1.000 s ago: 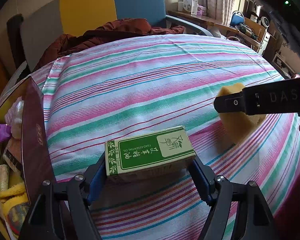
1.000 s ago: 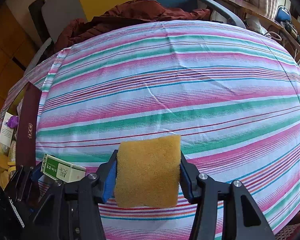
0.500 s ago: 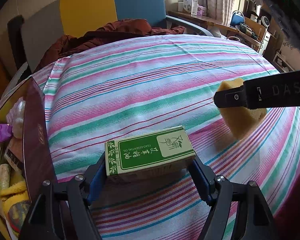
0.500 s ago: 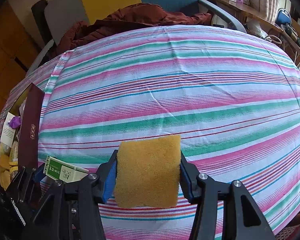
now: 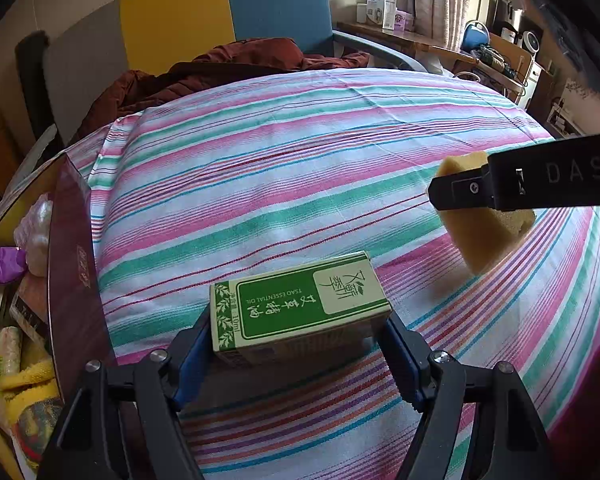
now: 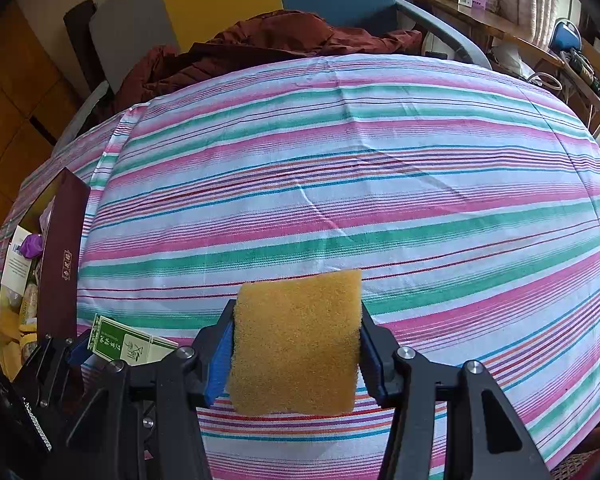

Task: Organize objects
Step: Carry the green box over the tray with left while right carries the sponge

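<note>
My left gripper (image 5: 300,344) is shut on a green and cream essential oil box (image 5: 300,306), held flat just above the striped tablecloth (image 5: 284,168). The box also shows in the right wrist view (image 6: 130,342), low on the left. My right gripper (image 6: 296,344) is shut on a yellow sponge (image 6: 298,340), held upright above the cloth. In the left wrist view the sponge (image 5: 488,236) and the right gripper's black finger (image 5: 500,190) sit to the right of the box, apart from it.
A dark red open box (image 5: 70,264) with several items inside stands at the table's left edge; it also shows in the right wrist view (image 6: 60,264). A dark red jacket (image 5: 220,68) lies on a chair behind the table. Shelves and clutter stand far right.
The right gripper with the sponge has risen a little and moved slightly away from the cloth. The left gripper with the box has barely moved.
</note>
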Available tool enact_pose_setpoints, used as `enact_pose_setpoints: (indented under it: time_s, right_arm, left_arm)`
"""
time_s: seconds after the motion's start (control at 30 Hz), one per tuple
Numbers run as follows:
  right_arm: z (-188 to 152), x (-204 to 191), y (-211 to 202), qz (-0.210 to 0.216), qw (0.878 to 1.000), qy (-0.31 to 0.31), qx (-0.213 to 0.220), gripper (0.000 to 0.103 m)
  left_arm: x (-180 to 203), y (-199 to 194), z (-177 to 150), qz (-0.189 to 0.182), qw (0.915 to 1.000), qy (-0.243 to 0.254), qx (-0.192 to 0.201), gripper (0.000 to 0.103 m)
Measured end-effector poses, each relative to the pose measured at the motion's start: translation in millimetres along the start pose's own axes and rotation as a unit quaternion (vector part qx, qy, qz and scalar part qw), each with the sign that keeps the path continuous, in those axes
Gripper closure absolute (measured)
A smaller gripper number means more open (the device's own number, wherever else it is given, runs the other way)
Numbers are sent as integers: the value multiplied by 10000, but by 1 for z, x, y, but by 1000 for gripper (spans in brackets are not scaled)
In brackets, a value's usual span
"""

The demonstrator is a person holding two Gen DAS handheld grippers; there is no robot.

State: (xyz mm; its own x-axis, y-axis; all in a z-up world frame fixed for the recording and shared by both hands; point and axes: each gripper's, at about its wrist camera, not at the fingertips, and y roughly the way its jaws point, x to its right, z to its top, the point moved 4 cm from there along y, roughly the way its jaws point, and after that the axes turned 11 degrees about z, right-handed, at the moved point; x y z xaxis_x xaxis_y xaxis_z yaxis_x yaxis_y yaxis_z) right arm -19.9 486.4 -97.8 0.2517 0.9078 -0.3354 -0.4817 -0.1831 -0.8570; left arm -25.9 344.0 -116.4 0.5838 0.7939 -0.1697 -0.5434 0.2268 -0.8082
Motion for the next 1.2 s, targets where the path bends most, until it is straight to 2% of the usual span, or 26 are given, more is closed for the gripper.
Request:
enact_pose_setpoints:
  time_s: [0.53, 0.73, 0.9, 1.2]
  right_arm:
    - [2, -2, -5, 3, 9999, -42, 106, 49]
    - [5, -7, -16, 125, 9991, -68, 395, 49]
    - [4, -22, -16, 191, 9988, -251, 370, 49]
    - [6, -70, -12, 538, 9970, -470, 312, 49]
  left_arm:
    - [0, -9, 0, -36, 10000, -23, 40, 27]
    - [-10, -49, 13, -46, 9987, -18, 508, 27]
    - [-36, -86, 23, 74, 9955, -72, 939, 27]
    - [-82, -116, 15, 286, 9920, -380, 1171, 27]
